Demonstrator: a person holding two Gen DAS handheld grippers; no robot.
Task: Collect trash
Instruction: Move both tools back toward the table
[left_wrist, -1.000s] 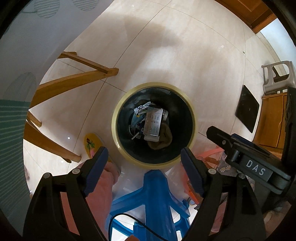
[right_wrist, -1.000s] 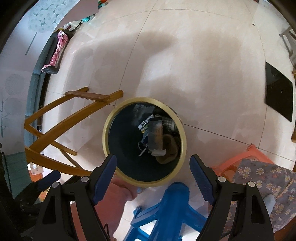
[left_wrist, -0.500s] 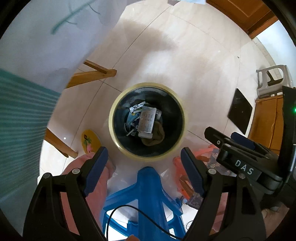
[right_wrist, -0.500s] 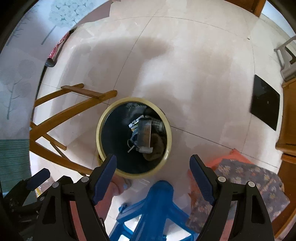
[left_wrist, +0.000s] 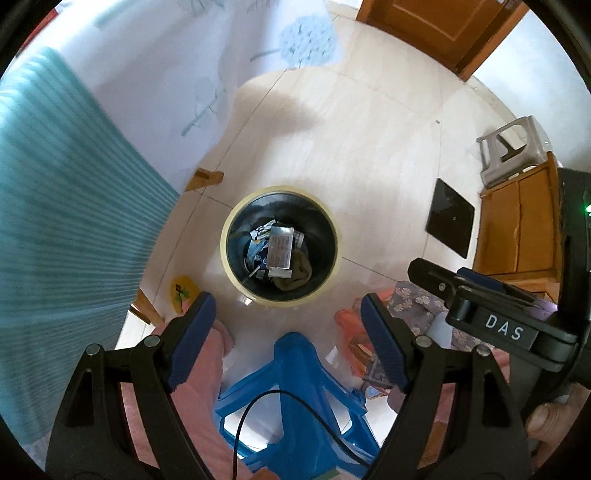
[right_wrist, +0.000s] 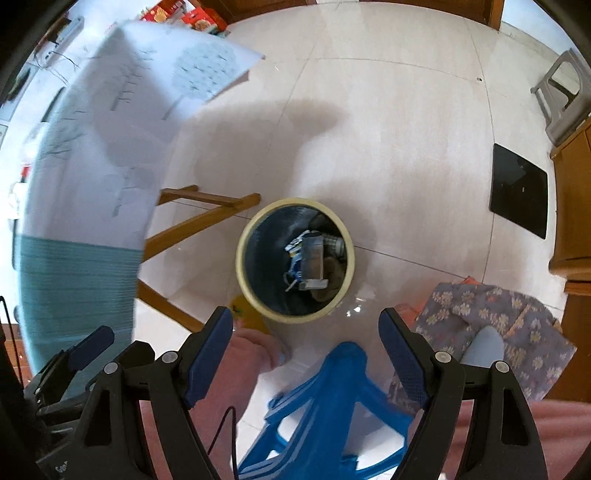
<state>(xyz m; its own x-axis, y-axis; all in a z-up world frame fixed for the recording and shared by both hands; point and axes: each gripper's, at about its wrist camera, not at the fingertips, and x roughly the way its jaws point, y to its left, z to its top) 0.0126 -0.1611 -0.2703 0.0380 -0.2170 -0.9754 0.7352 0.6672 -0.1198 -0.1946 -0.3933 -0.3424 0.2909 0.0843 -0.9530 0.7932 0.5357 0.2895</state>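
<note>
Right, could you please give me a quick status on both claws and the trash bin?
Left claw open, empty. Right claw open, empty. Trash bin upright on floor, trash inside. Blue stool beneath the claws; nothing over the bin mouth.

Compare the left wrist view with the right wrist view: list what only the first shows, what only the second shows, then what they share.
Only the left wrist view: the right gripper's body marked DAS, and a wooden door at the top.

Only the right wrist view: red packages at the top edge, and the long wooden frame beside the bin.

Both: the yellow-rimmed bin holding trash, the blue stool, the black square mat, the grey stool, the floral cloth, and open, empty jaws.
</note>
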